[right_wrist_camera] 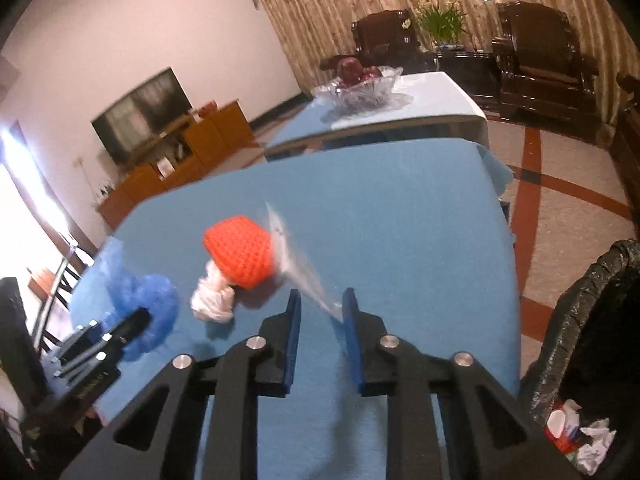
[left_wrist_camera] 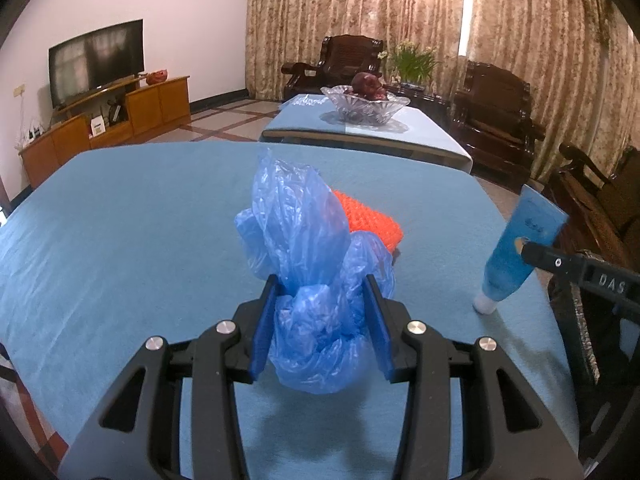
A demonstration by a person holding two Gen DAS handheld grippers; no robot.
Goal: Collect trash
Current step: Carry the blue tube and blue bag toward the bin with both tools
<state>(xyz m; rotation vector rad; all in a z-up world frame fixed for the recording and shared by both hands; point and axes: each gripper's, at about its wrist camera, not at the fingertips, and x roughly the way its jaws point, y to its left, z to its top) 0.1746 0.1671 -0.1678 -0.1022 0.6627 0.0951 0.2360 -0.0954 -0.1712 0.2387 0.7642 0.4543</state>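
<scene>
Blue tube is clamped in my right fingers, near the bin. Left fingers are clamped on the bag. I would clear the bin's rim before releasing.

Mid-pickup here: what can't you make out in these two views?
Right wrist view: the pale item between the right tongs is motion-blurred; identity and grip unclear.
Left wrist view: the blue bag in the left tongs hides most of the orange knit piece.
Right wrist view: the bin is cut off by the frame edge; contents mostly unseen.
</scene>
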